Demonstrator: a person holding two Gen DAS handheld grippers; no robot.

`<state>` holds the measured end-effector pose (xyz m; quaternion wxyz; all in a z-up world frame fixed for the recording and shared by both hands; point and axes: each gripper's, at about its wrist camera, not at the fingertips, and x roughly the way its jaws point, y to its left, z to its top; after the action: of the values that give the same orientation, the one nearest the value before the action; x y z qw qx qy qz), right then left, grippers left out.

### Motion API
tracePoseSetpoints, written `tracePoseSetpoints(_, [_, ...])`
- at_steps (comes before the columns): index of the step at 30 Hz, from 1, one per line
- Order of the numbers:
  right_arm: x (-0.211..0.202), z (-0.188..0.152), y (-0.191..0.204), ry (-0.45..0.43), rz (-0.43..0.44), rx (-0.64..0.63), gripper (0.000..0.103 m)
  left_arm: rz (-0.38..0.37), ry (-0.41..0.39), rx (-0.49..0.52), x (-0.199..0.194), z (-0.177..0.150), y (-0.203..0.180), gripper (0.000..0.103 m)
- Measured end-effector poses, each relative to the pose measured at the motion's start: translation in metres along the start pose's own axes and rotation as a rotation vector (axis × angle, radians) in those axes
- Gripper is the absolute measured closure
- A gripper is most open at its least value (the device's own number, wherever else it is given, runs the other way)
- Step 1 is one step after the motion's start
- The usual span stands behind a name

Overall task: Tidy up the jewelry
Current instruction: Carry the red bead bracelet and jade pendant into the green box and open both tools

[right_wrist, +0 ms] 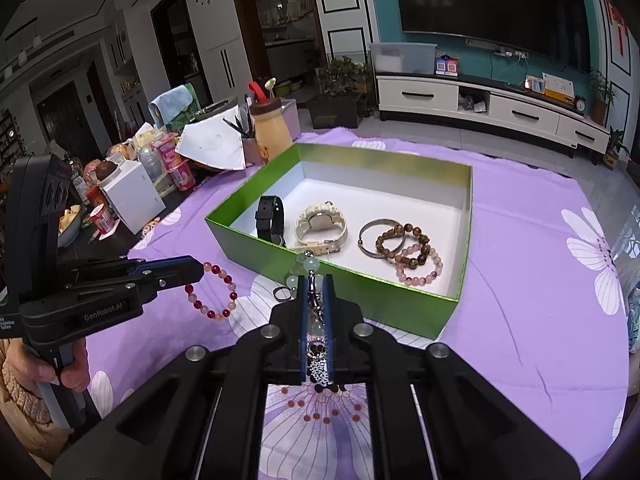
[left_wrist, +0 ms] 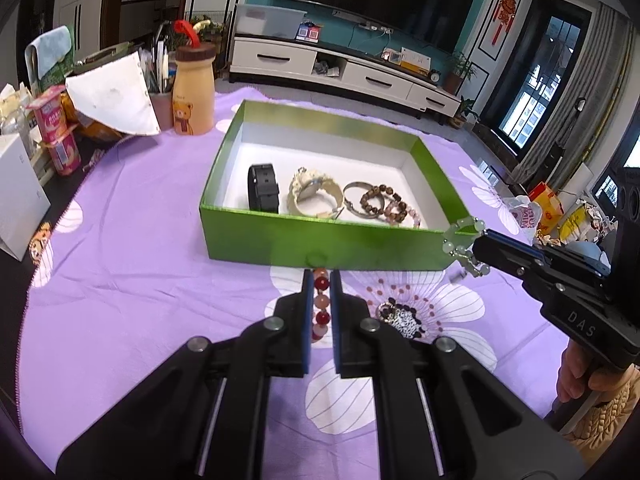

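Over the purple cloth [left_wrist: 140, 280], left gripper [left_wrist: 321, 280] clamps red bracelet [right_wrist: 212, 292], right gripper [right_wrist: 318, 284] jade bracelet [left_wrist: 464, 246].

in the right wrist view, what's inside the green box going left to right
black watch → cream watch → silver bangle → pink bead bracelet, which sits nearest the right wall. The brown bead bracelet overlaps the bangle and the pink one, so it is left out.
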<state>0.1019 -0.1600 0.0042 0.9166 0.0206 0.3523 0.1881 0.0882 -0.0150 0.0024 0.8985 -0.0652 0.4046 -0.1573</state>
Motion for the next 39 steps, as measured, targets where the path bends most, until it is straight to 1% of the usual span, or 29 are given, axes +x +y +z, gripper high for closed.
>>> tracePoseSetpoints(6, [-0.014,0.007,-0.006,-0.033,-0.003,0.008,0.096,0.01,-0.03,0.025,-0.013,0.015,-0.008,0.096])
tracePoseSetpoints(15, [-0.025,0.019,-0.017,-0.072,-0.019,0.02,0.096,0.007,-0.063,0.053,-0.017,0.047,-0.02,0.096])
tracePoseSetpoints(21, [-0.023,0.032,-0.025,-0.086,-0.028,0.029,0.096,-0.002,-0.066,0.05,-0.009,0.071,-0.023,0.096])
tracePoseSetpoints(31, [-0.01,0.051,-0.035,-0.095,-0.046,0.034,0.096,0.033,-0.065,0.076,0.011,0.1,-0.028,0.096])
tracePoseSetpoints(39, [0.012,0.061,-0.038,-0.073,-0.063,0.026,0.096,0.071,-0.044,0.047,0.038,0.115,-0.012,0.096])
